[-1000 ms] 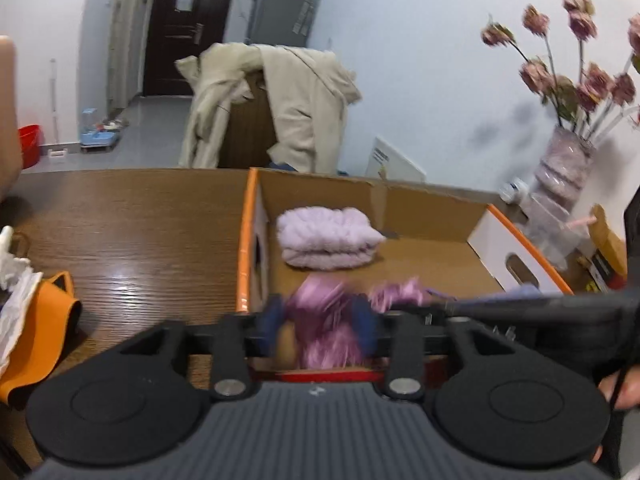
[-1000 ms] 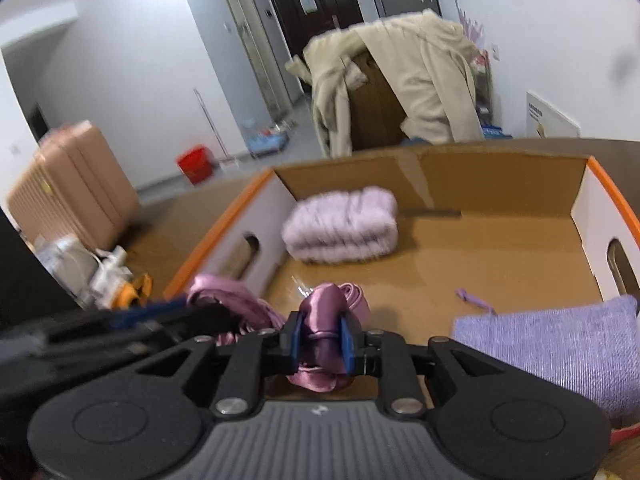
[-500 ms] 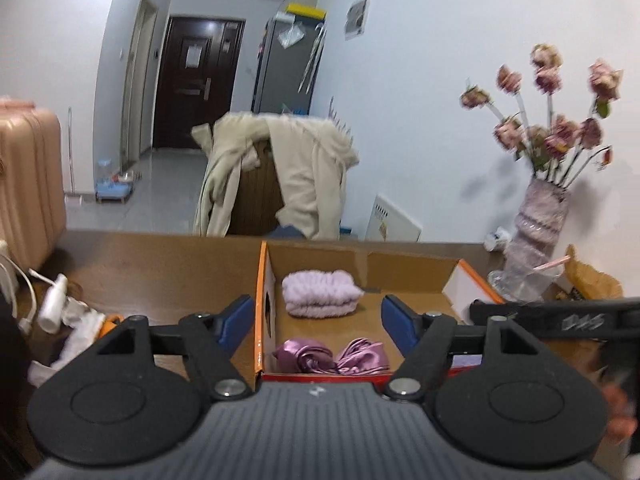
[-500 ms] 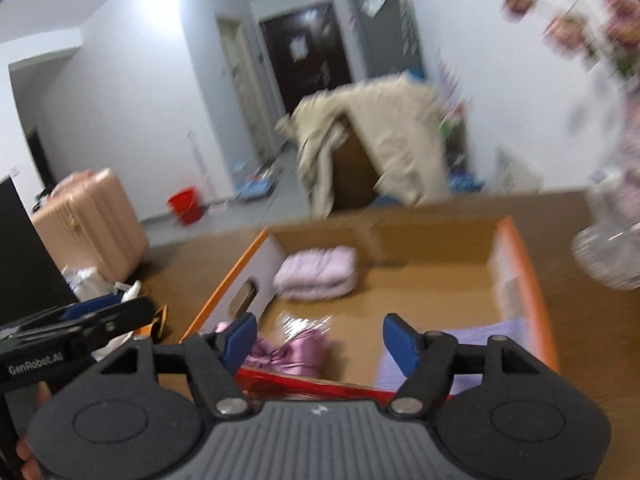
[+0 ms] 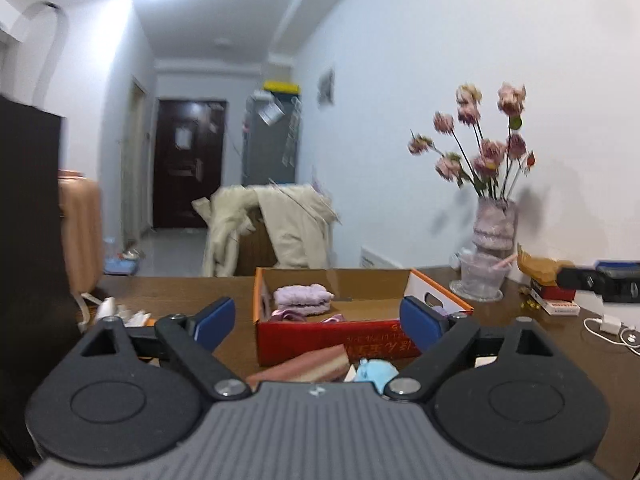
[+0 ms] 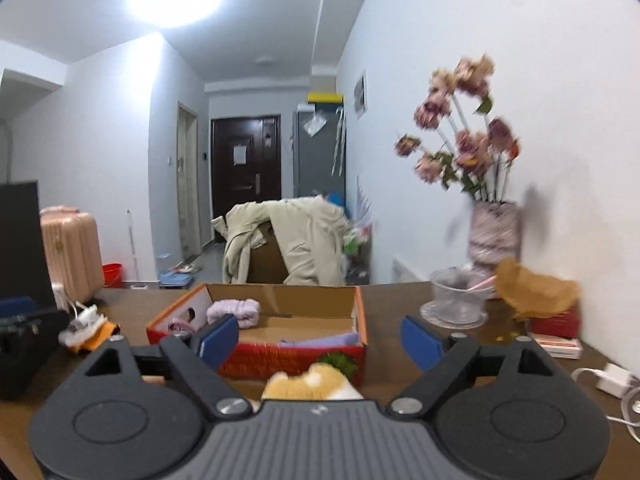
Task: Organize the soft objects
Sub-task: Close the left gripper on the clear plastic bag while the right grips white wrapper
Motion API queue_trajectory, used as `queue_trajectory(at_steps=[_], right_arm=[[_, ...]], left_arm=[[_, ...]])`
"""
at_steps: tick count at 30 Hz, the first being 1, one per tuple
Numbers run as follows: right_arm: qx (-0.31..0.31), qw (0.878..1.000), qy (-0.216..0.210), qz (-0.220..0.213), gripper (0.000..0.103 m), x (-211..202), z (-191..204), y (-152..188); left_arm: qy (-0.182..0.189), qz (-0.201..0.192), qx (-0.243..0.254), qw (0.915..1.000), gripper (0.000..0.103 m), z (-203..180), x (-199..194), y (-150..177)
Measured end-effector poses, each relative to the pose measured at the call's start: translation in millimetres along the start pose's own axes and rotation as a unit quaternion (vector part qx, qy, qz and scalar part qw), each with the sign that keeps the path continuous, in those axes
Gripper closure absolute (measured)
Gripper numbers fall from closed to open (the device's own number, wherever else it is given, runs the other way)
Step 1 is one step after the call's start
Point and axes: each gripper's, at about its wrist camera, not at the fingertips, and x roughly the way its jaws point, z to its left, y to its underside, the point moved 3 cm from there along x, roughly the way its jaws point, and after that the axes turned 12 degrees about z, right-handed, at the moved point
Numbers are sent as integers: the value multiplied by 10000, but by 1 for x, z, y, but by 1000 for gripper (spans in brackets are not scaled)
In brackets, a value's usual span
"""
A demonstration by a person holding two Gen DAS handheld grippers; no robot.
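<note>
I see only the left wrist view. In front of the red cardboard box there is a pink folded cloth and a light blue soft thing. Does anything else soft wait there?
Observer: Yes. The right wrist view shows a yellow-and-white plush toy in front of the red cardboard box.
Operator: Does the right gripper hold anything?
Observer: No. The right gripper has just been opening its jaws; they stand wide with nothing between them.
Operator: What lies inside the box, behind my right finger?
Observer: A flat folded lilac cloth, near the front wall.
</note>
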Motion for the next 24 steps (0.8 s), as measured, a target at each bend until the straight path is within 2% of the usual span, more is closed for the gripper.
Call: queue_trajectory(at_steps=[3,6,7,9,10,12,15,22,24], right_arm=[[-139,9992,-62,-370,12,-31,9,41],[-198,9953,235,-915,10,-54,18,88],[-191,9947,288,-964,8,-56,23,99],[-343,9960,179,-805,0,-53,28,116],[-559,9957,134,-733,0,-50,34,121],[-802,9938,327,-703,0,-42,40,124],[-679,9958,158,-587,0,-36,40,126],[-522,9984,86,-198,2,-14,40,131],[-385,9992,-34,-31,6,-5,38,128]], left_arm=[[-254,-256,-84,9993,6,-5,-31,33],[-280,-336,-139,9989,3,-7,-58,66],[-259,-320,-164,9990,2,-6,-64,75],[-148,-100,-146,9997,0,-5,-66,89],[-121,56,-67,9999,0,-4,-63,93],[-251,205,-66,9995,0,-2,-53,97],[-237,387,-170,9988,0,3,-39,98],[-270,757,-159,9966,0,7,-14,103],[-256,801,-180,9963,0,8,-6,98]])
